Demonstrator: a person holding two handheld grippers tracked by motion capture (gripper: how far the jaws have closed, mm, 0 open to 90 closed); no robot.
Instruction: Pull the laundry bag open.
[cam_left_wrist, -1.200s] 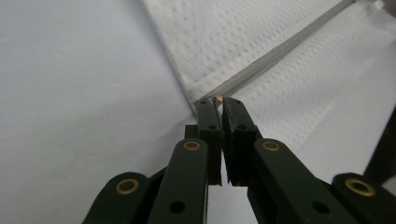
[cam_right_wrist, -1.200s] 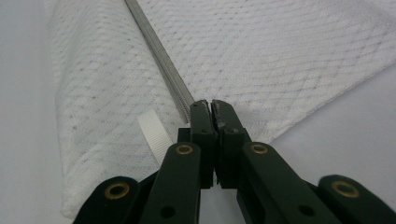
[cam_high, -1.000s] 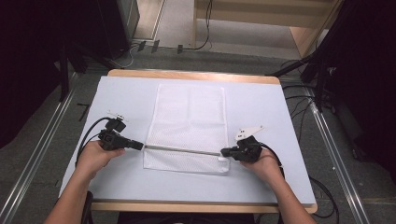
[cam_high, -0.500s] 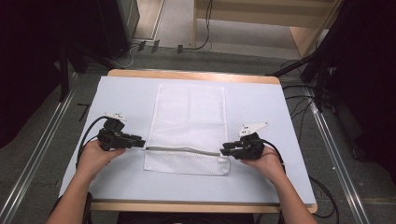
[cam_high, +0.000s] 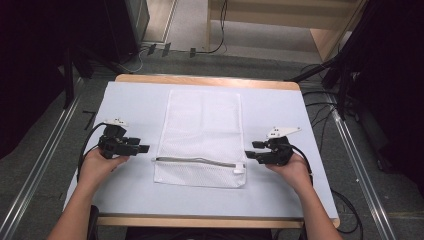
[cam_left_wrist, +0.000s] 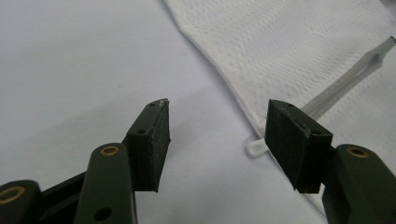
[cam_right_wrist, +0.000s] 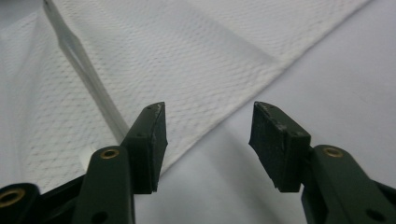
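Left gripper (cam_high: 142, 148) and right gripper (cam_high: 251, 152): jaws parted, nothing held. We see each just off a side edge of the white mesh bag (cam_high: 202, 135), at 9 and 3 o'clock, level with its zipper (cam_high: 195, 161). Bag lies flat, mid-table (cam_high: 135, 100); we judge the flanking stance suits gripping both zipper ends.

Mesh bag (cam_high: 202, 135): lies on your table (cam_high: 280, 105), mid-way.
Your left gripper (cam_high: 142, 148): just left of it.
Your right gripper (cam_high: 251, 151): just right.
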